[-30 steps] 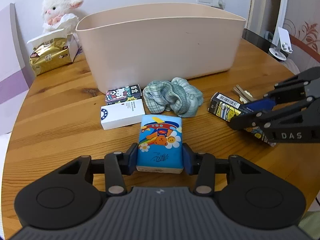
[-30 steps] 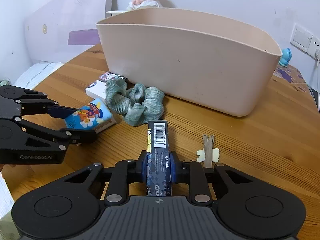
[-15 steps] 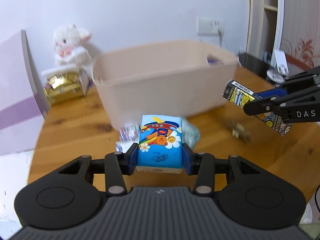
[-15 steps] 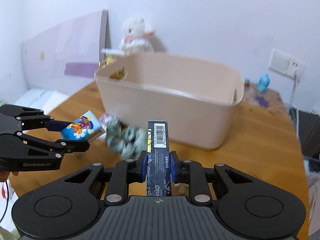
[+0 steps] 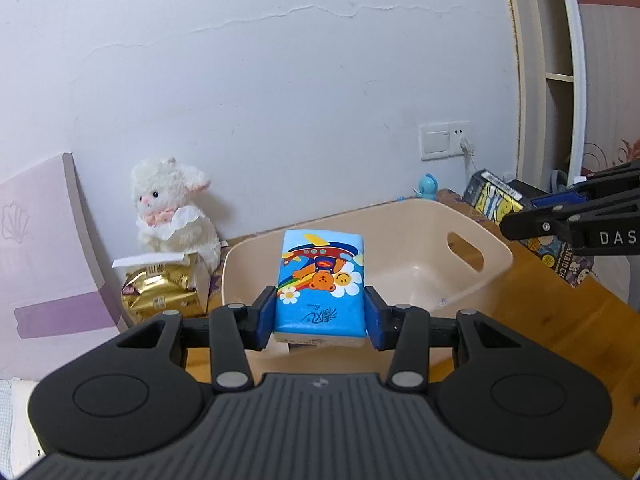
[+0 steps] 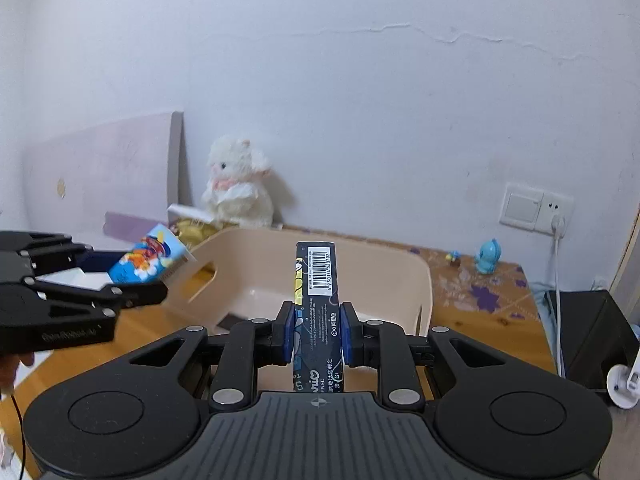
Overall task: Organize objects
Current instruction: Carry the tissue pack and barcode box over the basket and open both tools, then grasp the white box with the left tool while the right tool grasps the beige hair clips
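Observation:
My left gripper (image 5: pixel 320 322) is shut on a blue tissue pack with a bear print (image 5: pixel 321 280) and holds it in the air at the near rim of the beige plastic bin (image 5: pixel 424 252). My right gripper (image 6: pixel 317 334) is shut on a narrow dark box with a barcode (image 6: pixel 316 292), held above the bin's near side (image 6: pixel 384 280). In the left wrist view the right gripper (image 5: pixel 580 224) with its box (image 5: pixel 496 200) hangs over the bin's right end. In the right wrist view the left gripper (image 6: pixel 80 296) with the pack (image 6: pixel 154 256) is at the bin's left end.
A white plush lamb (image 5: pixel 168 212) and a gold tissue packet (image 5: pixel 160 292) sit behind the bin by the wall. A small blue figurine (image 6: pixel 487 258) stands on the wooden table (image 6: pixel 472 304) at the back right. A pink board (image 5: pixel 36 240) leans at the left.
Both grippers have lifted their objects off the table and risen to the bin's rim; the bin's inside now shows from above. The items left on the table have dropped out of view.

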